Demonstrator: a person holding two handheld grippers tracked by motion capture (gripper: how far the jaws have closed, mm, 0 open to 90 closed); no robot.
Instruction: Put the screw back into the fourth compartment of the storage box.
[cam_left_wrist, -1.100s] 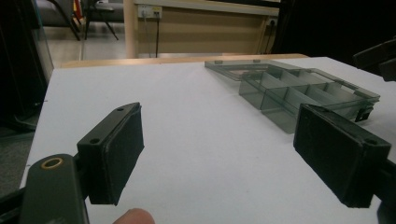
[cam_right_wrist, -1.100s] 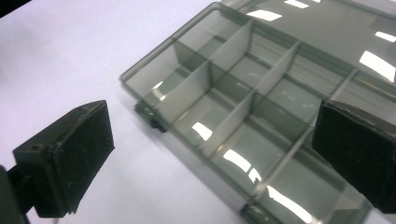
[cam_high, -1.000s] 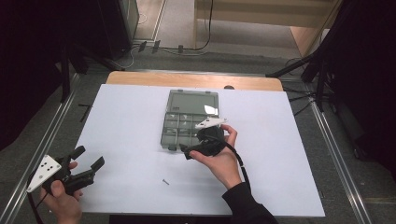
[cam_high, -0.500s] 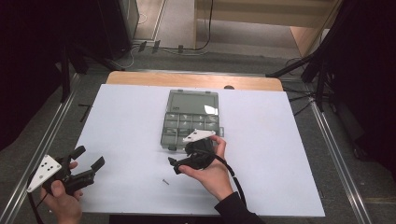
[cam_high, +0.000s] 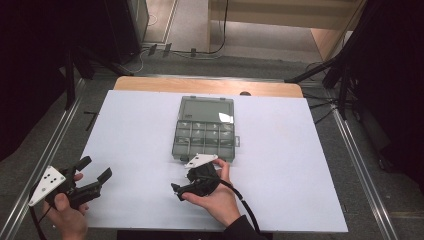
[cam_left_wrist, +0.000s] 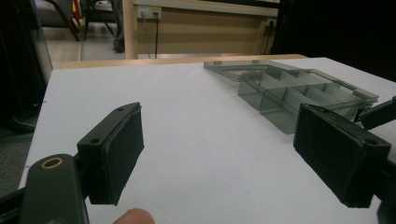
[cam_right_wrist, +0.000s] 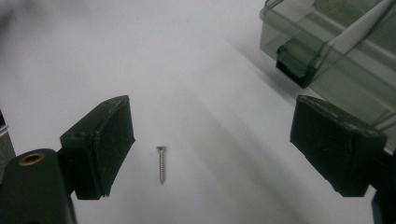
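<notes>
One small screw between my right tool's wide jaws

The screw (cam_right_wrist: 161, 164) is slim, silvery, flat-headed, its threaded shank pointing toward me; it lies flat on the white surface (cam_high: 135, 130), between the pads of my right tool (cam_right_wrist: 212, 149), nearer the left pad and touching neither. Those jaws have just been closing, yet stay wide. My left tool (cam_left_wrist: 219, 158) is wide too, with nothing in it. I count one screw, one open smoky plastic compartment box (cam_high: 205, 131), two tools

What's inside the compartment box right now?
The compartment box lies open, lid flat behind it. The cells that show look empty; the nearest row is partly covered by the right gripper. A screw lies on the table outside.
</notes>
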